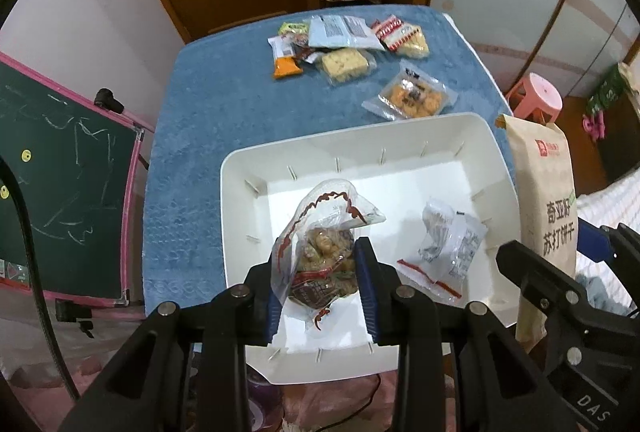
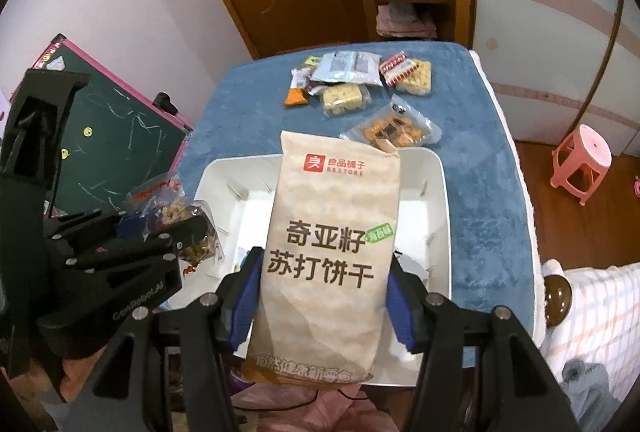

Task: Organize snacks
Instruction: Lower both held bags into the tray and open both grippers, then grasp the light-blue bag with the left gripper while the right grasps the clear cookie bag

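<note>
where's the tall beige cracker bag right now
The cracker bag is clamped upright in the right gripper, filling the centre of the right wrist view, above the white bin; in the left wrist view it stands at the bin's right edge.

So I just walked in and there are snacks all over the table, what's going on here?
A person is sorting snacks into a white bin on the blue-covered table, with a gripper in each hand. The left gripper is shut on a clear bag of nuts over the bin. The right gripper holds a tall beige cracker pack upright over the bin. One clear packet already lies inside; a pile of snack packets waits at the far end.
</note>
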